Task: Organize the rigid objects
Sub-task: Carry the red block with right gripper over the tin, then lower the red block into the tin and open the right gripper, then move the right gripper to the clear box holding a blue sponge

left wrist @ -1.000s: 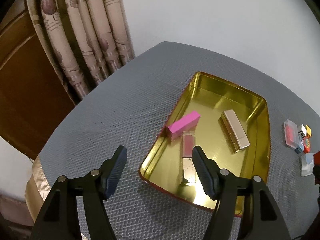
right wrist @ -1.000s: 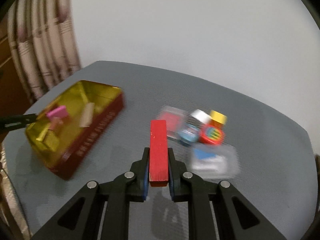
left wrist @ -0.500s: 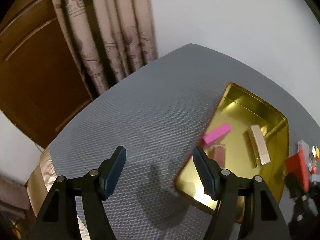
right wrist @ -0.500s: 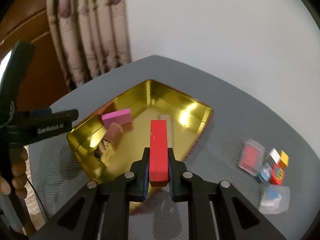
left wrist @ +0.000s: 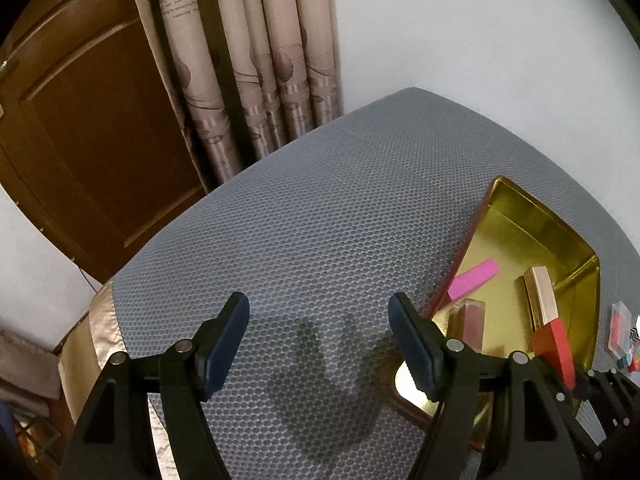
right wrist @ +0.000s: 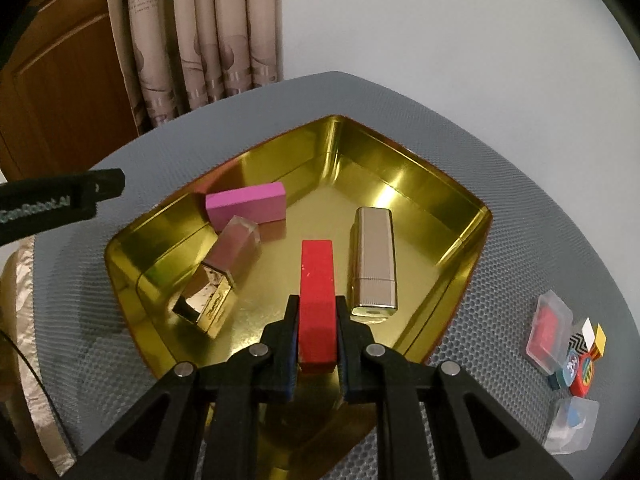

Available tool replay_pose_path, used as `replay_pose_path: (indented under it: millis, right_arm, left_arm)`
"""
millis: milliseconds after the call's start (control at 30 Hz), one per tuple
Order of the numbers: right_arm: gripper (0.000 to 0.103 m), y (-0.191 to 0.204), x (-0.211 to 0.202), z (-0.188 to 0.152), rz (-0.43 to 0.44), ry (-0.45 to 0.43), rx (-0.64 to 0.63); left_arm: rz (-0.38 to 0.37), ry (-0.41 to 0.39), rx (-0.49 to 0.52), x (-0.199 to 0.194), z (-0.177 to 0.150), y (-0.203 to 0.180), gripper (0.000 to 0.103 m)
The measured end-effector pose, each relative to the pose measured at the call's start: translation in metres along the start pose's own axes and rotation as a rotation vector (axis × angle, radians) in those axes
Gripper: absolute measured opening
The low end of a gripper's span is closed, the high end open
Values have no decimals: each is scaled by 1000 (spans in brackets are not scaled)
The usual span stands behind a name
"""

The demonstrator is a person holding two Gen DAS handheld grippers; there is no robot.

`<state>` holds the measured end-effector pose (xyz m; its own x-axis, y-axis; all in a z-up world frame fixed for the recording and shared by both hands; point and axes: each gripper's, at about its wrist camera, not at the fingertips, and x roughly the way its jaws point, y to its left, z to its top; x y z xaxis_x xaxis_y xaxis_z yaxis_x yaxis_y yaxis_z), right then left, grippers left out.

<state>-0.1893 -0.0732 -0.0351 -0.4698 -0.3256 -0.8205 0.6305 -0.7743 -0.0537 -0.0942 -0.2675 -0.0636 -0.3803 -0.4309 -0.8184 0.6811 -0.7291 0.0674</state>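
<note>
A gold tin tray (right wrist: pixel 416 176) (left wrist: pixel 576 248) sits on the grey table mat. Inside it lie a pink block (right wrist: pixel 248 206) (left wrist: pixel 474 278), a gold-capped lipstick tube (right wrist: pixel 224 268) and a silvery rectangular case (right wrist: pixel 374 258) (left wrist: pixel 542 296). My right gripper (right wrist: pixel 317 320) is shut on a red block (right wrist: pixel 317 292) (left wrist: pixel 556 346), which it holds over the middle of the tray. My left gripper (left wrist: pixel 319 326) hangs over bare mat left of the tray; its jaws are opening and nothing is between them.
Small colourful pieces and clear plastic boxes (right wrist: pixel 560 344) lie on the mat right of the tray. A patterned curtain (left wrist: pixel 248 60) and a brown wooden door (left wrist: pixel 80 128) stand behind the table. The left gripper's arm (right wrist: pixel 56 204) reaches in at the left of the right wrist view.
The right gripper carried the red block from the small pieces leftward to over the tray. The left gripper shifted left off the tray onto bare mat.
</note>
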Motion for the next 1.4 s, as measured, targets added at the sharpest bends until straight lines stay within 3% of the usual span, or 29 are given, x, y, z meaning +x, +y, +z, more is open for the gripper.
replay_pose_path:
  millis: [667,800,1067,1133,1400]
  right_arm:
    - [18,-5,14,-17,-21,13,37]
    - [41,-6,0,-17,-27,-22,49]
    - [57,-23,-44,-25,-19,-120,116]
    - [67,-36,-55,-34,-37,-126,138]
    - [69,-128,-79,-89,-188,-105,314]
  left_arm:
    - [5,24,-15,1,3,5,70]
    - [4,24,-13,2,4,5,71]
    - [10,16,-4,2,4,4,71]
    - [10,17,2,1,4,3,71]
    - [25,0,18,-1,3,-3,71]
